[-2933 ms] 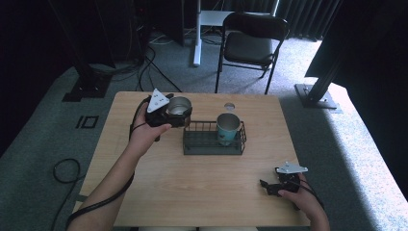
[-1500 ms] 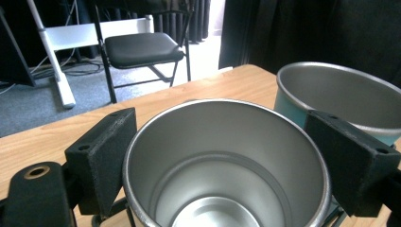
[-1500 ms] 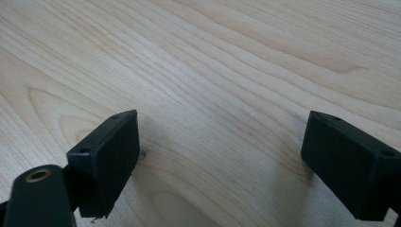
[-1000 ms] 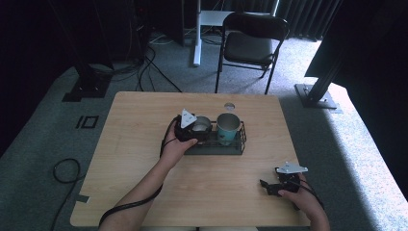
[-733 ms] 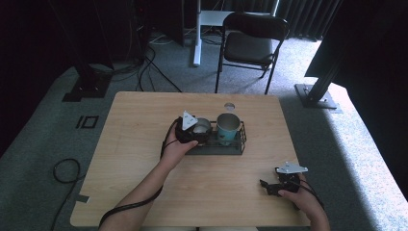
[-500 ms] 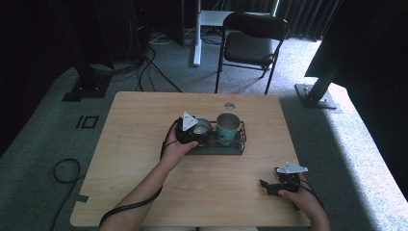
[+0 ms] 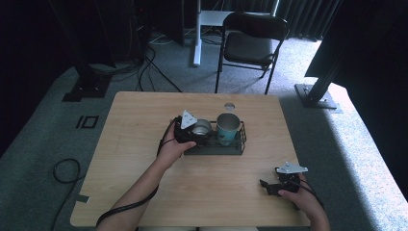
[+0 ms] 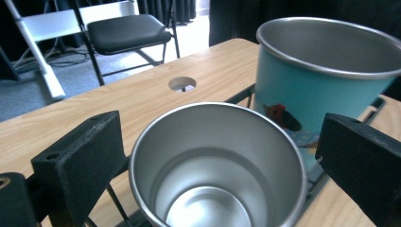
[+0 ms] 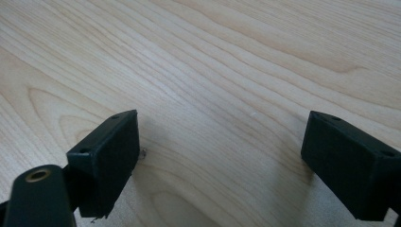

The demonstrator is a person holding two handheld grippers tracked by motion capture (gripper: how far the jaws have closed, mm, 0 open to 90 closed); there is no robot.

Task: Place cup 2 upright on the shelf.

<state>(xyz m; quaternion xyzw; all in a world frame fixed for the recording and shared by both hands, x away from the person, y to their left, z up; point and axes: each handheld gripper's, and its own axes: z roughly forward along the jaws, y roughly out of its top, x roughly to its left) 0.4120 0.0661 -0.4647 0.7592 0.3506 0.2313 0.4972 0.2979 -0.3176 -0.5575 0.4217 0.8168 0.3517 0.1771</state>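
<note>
I am holding my left gripper with jaws spread around the steel cup, now sitting in the wire basket beside the teal cup. My right gripper is resting open on the table.

Two cups, one wire basket, one chair, two grippers

A plain steel cup, upright and empty with its mouth open upward, stands in the left end of a black wire basket on the bench, just beside a taller teal cup with a steel rim.
</note>
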